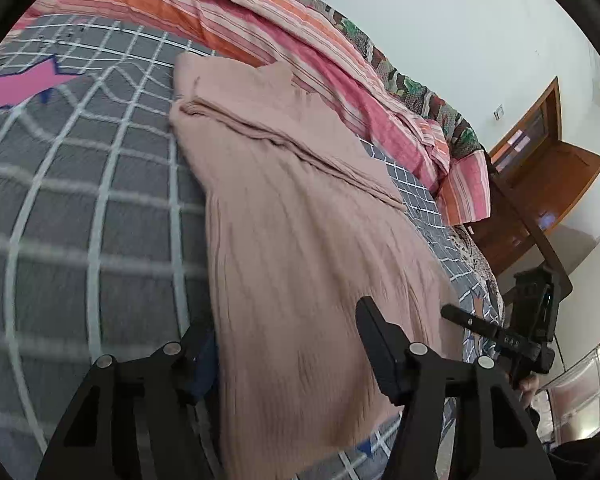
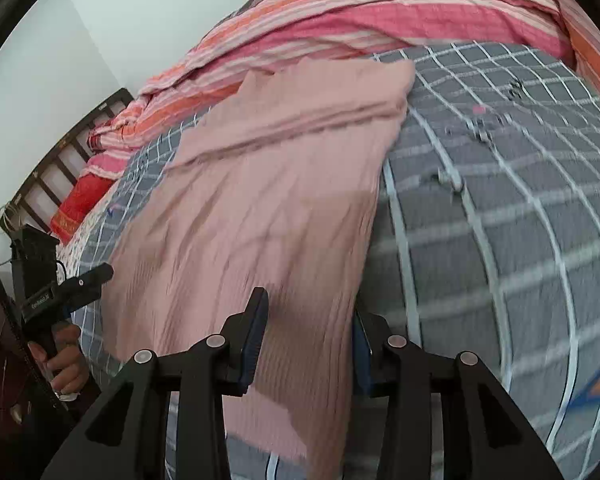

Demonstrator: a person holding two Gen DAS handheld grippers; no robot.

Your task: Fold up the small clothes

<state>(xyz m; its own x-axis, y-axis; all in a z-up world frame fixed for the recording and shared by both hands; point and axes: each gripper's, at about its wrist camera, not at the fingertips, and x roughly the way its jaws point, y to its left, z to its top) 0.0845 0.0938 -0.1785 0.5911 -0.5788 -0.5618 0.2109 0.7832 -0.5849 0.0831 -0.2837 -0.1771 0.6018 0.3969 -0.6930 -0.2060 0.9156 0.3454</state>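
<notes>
A dusty-pink ribbed garment lies lengthwise on the bed, and its far end is folded back over itself. My left gripper straddles the near left edge. One finger lies on top of the cloth and the other is half hidden at the hem, with the jaws wide apart. My right gripper straddles the near right edge the same way, and its pads are not pressing together. Each gripper also shows in the other view: the right gripper and the left gripper, which a hand holds.
A grey sheet with white checks covers the bed. A pink and orange striped quilt is bunched along the far side. A wooden door stands beyond the bed. A slatted headboard and a red pillow are at the bed's end.
</notes>
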